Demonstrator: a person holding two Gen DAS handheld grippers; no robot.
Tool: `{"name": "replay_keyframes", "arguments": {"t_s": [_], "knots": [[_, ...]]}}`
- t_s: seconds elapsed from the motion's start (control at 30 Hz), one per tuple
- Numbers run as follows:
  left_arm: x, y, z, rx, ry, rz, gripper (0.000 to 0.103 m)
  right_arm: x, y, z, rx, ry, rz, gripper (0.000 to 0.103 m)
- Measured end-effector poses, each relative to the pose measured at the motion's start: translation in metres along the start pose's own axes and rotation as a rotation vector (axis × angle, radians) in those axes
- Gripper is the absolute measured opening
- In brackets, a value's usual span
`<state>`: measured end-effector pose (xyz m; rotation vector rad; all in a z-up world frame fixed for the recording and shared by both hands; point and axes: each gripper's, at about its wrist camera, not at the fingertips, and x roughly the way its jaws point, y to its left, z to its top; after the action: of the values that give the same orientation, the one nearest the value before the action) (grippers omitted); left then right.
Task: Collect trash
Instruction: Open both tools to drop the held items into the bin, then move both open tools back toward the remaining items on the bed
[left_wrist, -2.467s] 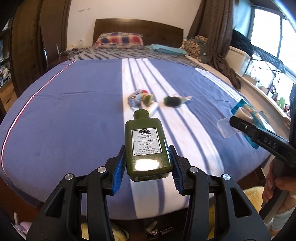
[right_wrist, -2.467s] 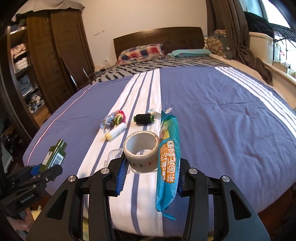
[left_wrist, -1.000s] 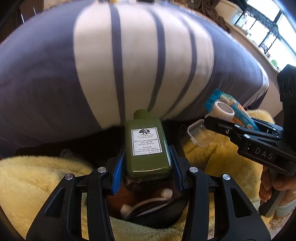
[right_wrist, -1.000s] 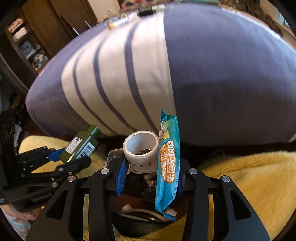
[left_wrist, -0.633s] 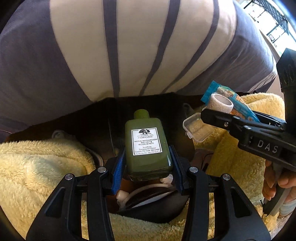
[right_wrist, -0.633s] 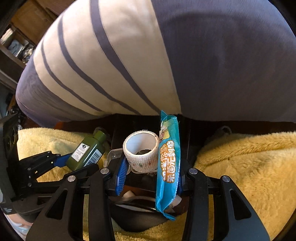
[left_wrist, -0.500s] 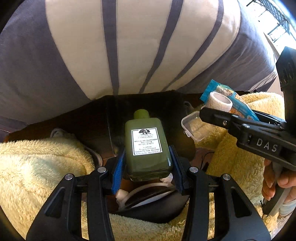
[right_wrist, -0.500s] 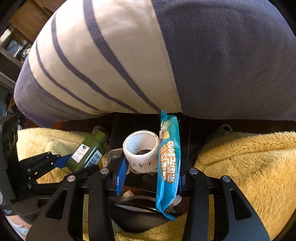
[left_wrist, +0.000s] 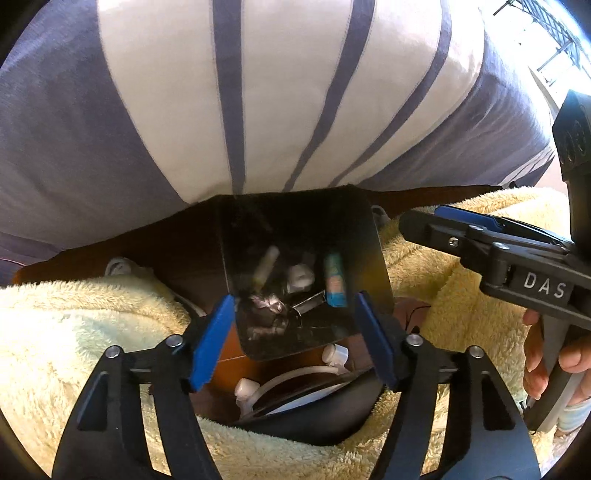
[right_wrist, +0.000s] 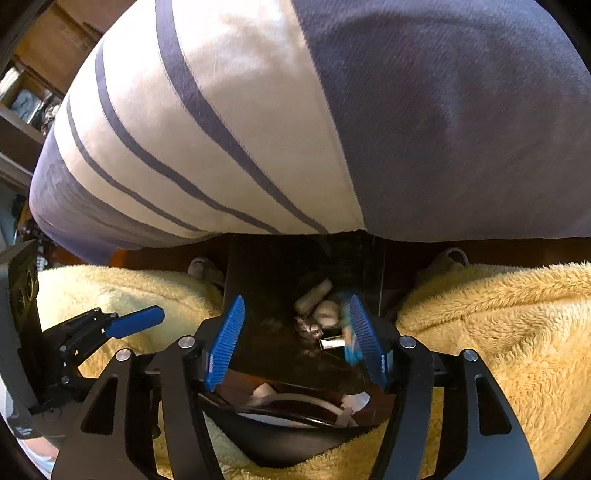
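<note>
bottle, tape, packet dropped | trash (left_wrist: 295, 284) in bin (left_wrist: 369, 236) below tools | both tools opening, empty

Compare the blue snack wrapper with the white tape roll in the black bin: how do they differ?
The blue snack wrapper is long, flat, with orange print; the white tape roll is short, round, plain. The wrapper is by the right wall, the roll left of it. Both are inside the black bin.
</note>
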<state>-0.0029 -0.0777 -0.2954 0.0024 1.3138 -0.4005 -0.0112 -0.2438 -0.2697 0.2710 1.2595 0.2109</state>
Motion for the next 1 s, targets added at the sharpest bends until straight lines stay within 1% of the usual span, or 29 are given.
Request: {"name": "replay_keyframes", "arguments": {"t_s": [0.07,0.23,0.33,0.5,0.63,0.77,1.0], "knots": [[-0.003,0.002,0.000,-0.003,-0.011,0.006,0.072,-0.004,-0.001,0.001,0.006,-0.016,-0.005,0.064],[-0.023,0.005,0.004,-0.001,-0.064,0.033,0.080,-0.020,-0.004,0.004,0.000,-0.071,-0.044,0.075],[-0.036,0.007,0.007,-0.003,-0.098,0.050,0.084,-0.035,-0.002,0.006,-0.015,-0.116,-0.070,0.078],[-0.063,0.007,0.014,0.006,-0.174,0.060,0.085,-0.060,0.001,0.012,-0.033,-0.183,-0.071,0.079],[-0.088,0.009,0.021,0.013,-0.240,0.076,0.085,-0.086,0.004,0.020,-0.056,-0.257,-0.089,0.079],[-0.106,0.010,0.032,0.010,-0.291,0.087,0.085,-0.106,0.004,0.030,-0.071,-0.322,-0.103,0.079],[-0.125,0.014,0.048,0.001,-0.343,0.112,0.085,-0.122,0.003,0.053,-0.080,-0.374,-0.122,0.079]]}}
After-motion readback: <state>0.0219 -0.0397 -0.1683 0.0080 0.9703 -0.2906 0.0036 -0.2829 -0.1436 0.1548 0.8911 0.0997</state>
